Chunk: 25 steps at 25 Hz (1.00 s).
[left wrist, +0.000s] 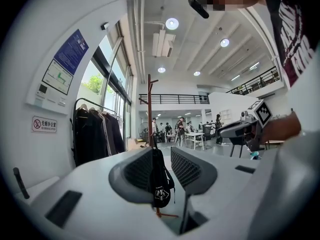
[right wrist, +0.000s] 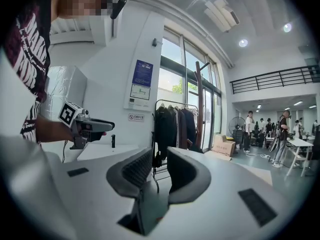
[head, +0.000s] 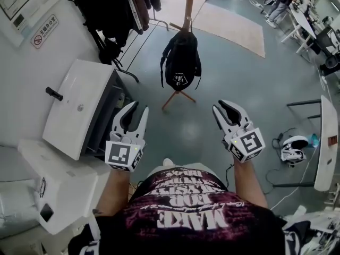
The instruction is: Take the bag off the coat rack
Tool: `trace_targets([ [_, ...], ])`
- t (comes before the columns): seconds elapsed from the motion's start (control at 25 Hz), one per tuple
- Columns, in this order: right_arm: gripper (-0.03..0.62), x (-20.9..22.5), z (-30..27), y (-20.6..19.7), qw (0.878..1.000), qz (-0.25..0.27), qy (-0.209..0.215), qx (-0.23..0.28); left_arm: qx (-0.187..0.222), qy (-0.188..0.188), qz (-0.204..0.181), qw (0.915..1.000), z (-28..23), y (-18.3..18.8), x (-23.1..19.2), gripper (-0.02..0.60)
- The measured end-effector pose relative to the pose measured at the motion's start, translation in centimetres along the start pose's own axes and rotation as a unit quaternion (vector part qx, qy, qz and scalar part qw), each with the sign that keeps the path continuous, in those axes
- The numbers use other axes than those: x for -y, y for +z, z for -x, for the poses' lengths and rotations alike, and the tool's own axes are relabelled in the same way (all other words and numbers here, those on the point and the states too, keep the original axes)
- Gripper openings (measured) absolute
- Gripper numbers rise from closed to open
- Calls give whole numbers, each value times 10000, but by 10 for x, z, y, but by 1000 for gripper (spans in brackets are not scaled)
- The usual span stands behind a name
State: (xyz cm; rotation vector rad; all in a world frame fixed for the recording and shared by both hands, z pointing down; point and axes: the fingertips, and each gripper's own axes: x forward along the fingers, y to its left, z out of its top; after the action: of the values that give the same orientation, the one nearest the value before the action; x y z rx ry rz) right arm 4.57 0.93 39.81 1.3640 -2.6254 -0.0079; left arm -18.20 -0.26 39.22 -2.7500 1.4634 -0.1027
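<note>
A black backpack [head: 181, 60] hangs by its top loop from a wooden coat rack [head: 189, 4] that stands on the grey floor ahead of me. Both grippers are held up well short of it, with floor between. My left gripper [head: 137, 109] is open and empty. In the left gripper view the backpack [left wrist: 160, 186] shows far off through the gap of the jaws, below the coat rack pole [left wrist: 149, 109]. My right gripper [head: 223, 106] also stands open with nothing between its jaws. In the right gripper view the coat rack pole [right wrist: 200, 104] rises beyond the jaws.
A white cabinet [head: 79, 105] stands close at my left. A clothes rail of dark coats [head: 111, 4] runs behind it along the windows. A beige rug [head: 234, 25] lies past the rack. A headset [head: 292, 149] and cables lie on the floor at right, near a white board [head: 326, 142].
</note>
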Motion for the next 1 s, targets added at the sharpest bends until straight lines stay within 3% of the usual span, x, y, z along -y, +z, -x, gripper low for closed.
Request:
trace_targets([
  [0.4,104,5,6,6,9997,72,-239,-63,133,-153,170,9996,-9,1,-4,104],
  [0.56,110,7,8,-2,9995,-22,-285,-114,-32,-229,110,9997,-13,-5,4,104],
  [1.0,121,27,-14,-7,9999,-103,-112,-46,15,-95,-32,9999,-34,5,-5,104],
])
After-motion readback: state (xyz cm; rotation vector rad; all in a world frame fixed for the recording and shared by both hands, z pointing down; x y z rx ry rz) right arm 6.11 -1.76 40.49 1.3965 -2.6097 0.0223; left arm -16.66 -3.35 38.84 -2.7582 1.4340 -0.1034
